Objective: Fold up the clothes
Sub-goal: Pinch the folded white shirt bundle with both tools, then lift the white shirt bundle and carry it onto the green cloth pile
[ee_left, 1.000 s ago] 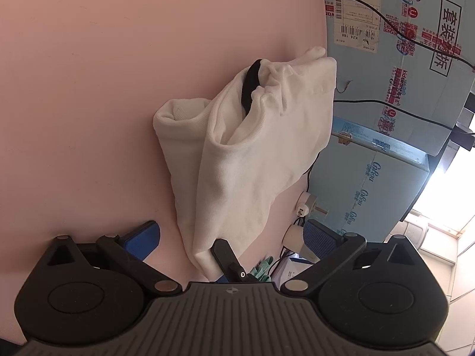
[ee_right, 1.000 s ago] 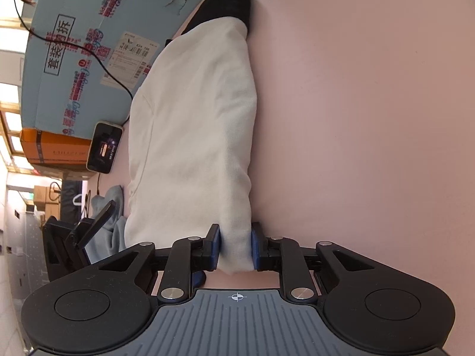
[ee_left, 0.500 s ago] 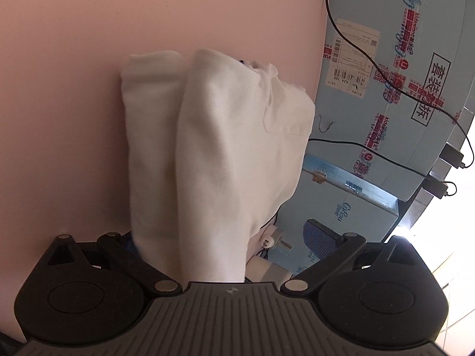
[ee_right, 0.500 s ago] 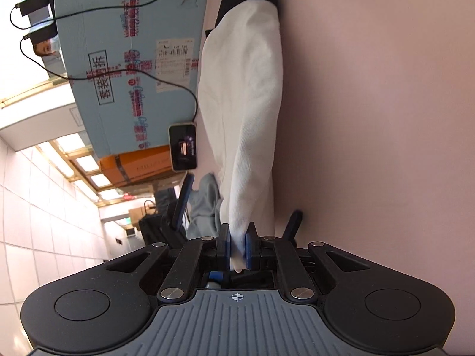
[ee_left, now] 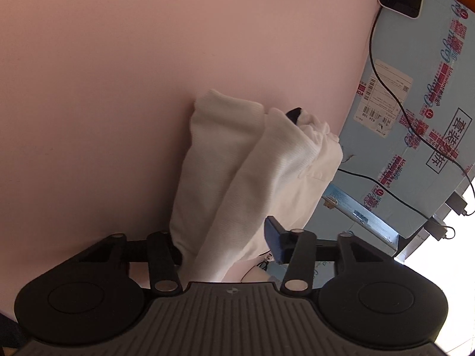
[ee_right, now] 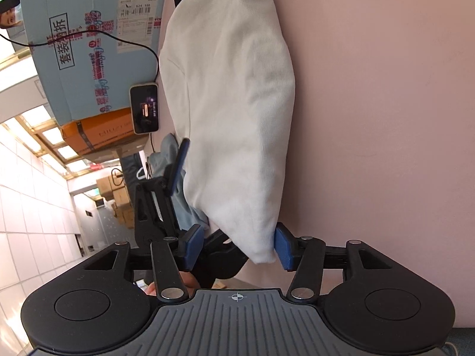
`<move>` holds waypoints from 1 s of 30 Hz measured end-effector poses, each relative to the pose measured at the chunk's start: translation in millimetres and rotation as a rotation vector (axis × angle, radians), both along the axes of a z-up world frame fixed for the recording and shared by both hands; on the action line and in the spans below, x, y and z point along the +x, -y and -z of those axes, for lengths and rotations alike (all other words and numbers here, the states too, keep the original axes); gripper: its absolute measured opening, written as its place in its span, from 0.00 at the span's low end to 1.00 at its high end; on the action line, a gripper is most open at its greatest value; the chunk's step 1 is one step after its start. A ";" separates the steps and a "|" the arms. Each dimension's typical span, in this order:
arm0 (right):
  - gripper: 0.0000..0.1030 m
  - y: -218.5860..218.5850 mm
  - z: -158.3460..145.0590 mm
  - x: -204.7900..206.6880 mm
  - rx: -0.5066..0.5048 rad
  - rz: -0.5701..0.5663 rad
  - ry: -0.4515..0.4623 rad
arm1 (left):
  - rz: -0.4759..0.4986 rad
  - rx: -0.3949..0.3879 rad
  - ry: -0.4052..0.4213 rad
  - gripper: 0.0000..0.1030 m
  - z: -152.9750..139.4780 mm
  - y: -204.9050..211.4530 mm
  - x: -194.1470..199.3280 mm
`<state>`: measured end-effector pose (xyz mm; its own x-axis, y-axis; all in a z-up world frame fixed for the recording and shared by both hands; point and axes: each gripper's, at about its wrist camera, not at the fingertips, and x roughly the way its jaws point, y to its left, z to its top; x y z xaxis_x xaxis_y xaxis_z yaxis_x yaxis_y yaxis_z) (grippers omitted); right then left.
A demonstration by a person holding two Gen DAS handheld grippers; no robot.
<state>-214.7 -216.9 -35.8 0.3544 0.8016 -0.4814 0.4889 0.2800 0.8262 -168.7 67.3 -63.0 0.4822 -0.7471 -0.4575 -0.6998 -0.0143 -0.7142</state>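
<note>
A folded white garment (ee_left: 237,163) lies in a thick roll on the pink table (ee_left: 118,74), a black part (ee_left: 294,114) showing at its far end. My left gripper (ee_left: 225,246) is closing on its near end. The cloth fills the gap, the right pad (ee_left: 274,240) is against it, and the left pad is hidden behind it. In the right wrist view the same garment (ee_right: 237,103) reaches my right gripper (ee_right: 237,247), whose jaws are opening. A corner hangs between them, brushing the right pad (ee_right: 283,249) and clear of the left pad.
Beyond the table edge stands a light blue cardboard box (ee_right: 89,29) with black cables across it, above an orange box (ee_right: 98,130). A phone (ee_right: 144,108) with a lit screen rests near that edge. A grey-blue cloth (ee_right: 167,154) lies by my left gripper's finger (ee_right: 179,163).
The left jaws have gone from wide open to narrow around the garment's end, and that hand has rolled. The right jaws, earlier pinched on the corner, have spread apart.
</note>
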 end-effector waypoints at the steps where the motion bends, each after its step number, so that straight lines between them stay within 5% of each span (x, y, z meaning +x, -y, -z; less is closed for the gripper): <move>1: 0.52 5.0 0.4 0.3 -0.014 0.012 0.000 | 0.004 -0.001 -0.005 0.27 1.1 -0.5 -0.9; 9: 0.61 47.9 -1.6 12.8 -0.201 0.092 0.041 | -0.055 -0.133 0.081 0.15 -12.8 -9.3 4.1; 17: 0.67 60.1 21.3 53.3 -0.068 0.240 0.119 | -0.085 -0.189 0.106 0.15 -23.1 -15.6 10.5; 25: 0.67 57.9 17.2 105.6 -0.142 0.320 0.143 | -0.074 -0.188 0.101 0.15 -20.7 -15.1 14.2; 26: 0.64 54.7 16.0 109.5 -0.162 0.317 0.143 | -0.070 -0.186 0.100 0.15 -20.5 -15.0 15.1; 29: 0.23 52.2 15.8 107.9 -0.241 0.311 0.107 | -0.059 -0.180 0.099 0.15 -19.9 -14.5 17.6; 30: 0.20 52.2 17.0 105.3 -0.256 0.315 0.093 | -0.052 -0.177 0.100 0.15 -20.3 -14.3 18.5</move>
